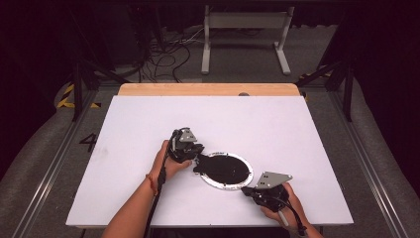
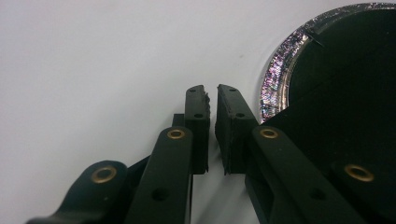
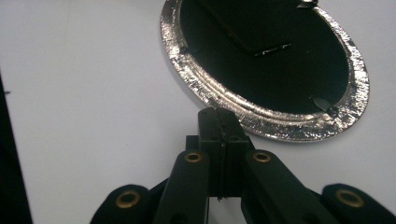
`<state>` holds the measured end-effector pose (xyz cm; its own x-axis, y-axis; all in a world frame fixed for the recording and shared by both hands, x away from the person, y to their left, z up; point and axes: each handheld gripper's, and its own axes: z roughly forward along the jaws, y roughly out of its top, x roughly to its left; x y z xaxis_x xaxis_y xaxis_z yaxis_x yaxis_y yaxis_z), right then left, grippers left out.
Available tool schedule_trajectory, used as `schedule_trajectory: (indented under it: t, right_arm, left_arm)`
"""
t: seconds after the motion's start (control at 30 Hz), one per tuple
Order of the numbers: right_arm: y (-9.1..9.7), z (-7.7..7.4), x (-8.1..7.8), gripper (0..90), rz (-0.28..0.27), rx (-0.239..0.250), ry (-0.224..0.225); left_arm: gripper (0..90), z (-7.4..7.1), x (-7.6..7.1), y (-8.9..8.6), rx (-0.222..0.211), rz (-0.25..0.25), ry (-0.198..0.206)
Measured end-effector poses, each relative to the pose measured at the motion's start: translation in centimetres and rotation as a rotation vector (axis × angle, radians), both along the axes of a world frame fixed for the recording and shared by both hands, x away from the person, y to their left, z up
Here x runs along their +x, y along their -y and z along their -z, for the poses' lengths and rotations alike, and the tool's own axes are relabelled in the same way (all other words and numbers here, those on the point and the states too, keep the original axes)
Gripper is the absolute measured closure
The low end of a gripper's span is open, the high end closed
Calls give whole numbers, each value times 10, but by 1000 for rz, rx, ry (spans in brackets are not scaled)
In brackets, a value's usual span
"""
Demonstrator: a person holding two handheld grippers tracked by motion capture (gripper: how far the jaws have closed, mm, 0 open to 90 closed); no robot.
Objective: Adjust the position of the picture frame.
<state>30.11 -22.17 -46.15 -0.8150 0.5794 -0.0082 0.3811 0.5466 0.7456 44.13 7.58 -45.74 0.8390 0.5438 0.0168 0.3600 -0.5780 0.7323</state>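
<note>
Right gripper view: my right gripper (image 3: 219,114) sits nearest to me, its fingers (image 3: 209,126) pressed flat together with nothing between them, tips just short of the silver rim of the round frame (image 3: 219,100).
Right hand: in the high view my right hand (image 1: 281,204) holds that gripper (image 1: 246,191) low at the near right of the white counter (image 1: 277,124), tips right at the frame's near right edge.
Round frame: an oval disc (image 1: 227,170) lying flat on the counter, near the middle and a little toward me; black centre, crinkled bright metal rim.
Frame detail: a dark raised flat piece (image 3: 252,28) lies across the black centre; it may be a stand, the view is too dark to say.
Left gripper view: my left gripper (image 2: 212,100) has its fingers (image 2: 196,116) nearly closed, a thin gap between the pads and nothing in it; they hang over bare counter just beside the frame's rim (image 2: 275,74).
Left hand: my left hand (image 1: 168,161) holds its gripper (image 1: 199,161) at the frame's far left edge, pointing toward the disc.
Counter: white sheet with a wooden strip (image 1: 208,89) along its far edge.
Beyond: dark floor with loose cables (image 1: 168,54) and a grey metal stand (image 1: 245,37).
</note>
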Motion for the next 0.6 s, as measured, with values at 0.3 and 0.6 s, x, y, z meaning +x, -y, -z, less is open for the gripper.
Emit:
schedule_trajectory:
  t: [0.3, 0.6]
  right_arm:
    - [-6, 1, 2, 900, 36, -18, 40]
    - [-5, 1, 11, 900, 94, -38, 72]
  left_arm:
    - [886, 3, 1, -4, 20, 23, -41]
    - [900, 2, -10, -14, 53, 50, -6]
